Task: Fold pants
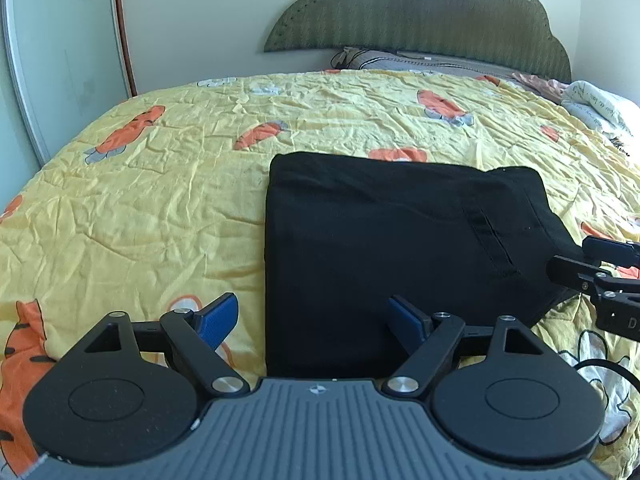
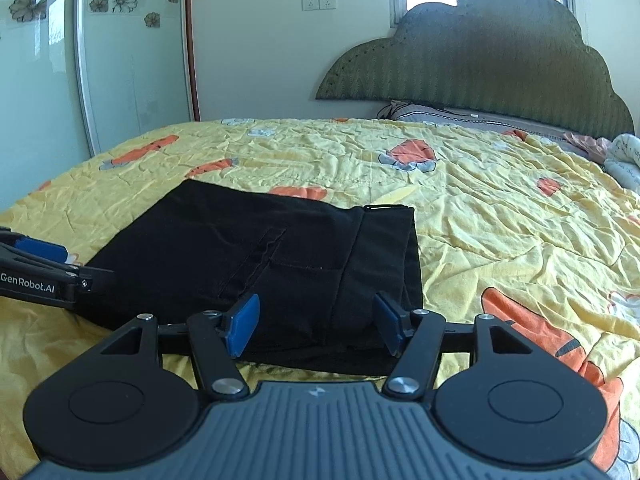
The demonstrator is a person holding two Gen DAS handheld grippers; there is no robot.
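The black pants (image 1: 384,248) lie folded into a compact rectangle on the yellow carrot-print bedspread (image 1: 140,200); they also show in the right wrist view (image 2: 256,260). My left gripper (image 1: 316,322) is open and empty, its blue pads astride the near left edge of the pants. My right gripper (image 2: 316,326) is open and empty, just above the near edge by the waistband. The right gripper also shows in the left wrist view (image 1: 592,264) at the pants' right corner. The left gripper shows at the left edge of the right wrist view (image 2: 44,268).
A green padded headboard (image 1: 424,12) and pillows (image 1: 404,62) are at the far end of the bed. Crumpled white bedding (image 1: 600,108) lies at the far right. A wardrobe with flower stickers (image 2: 120,60) stands to the left.
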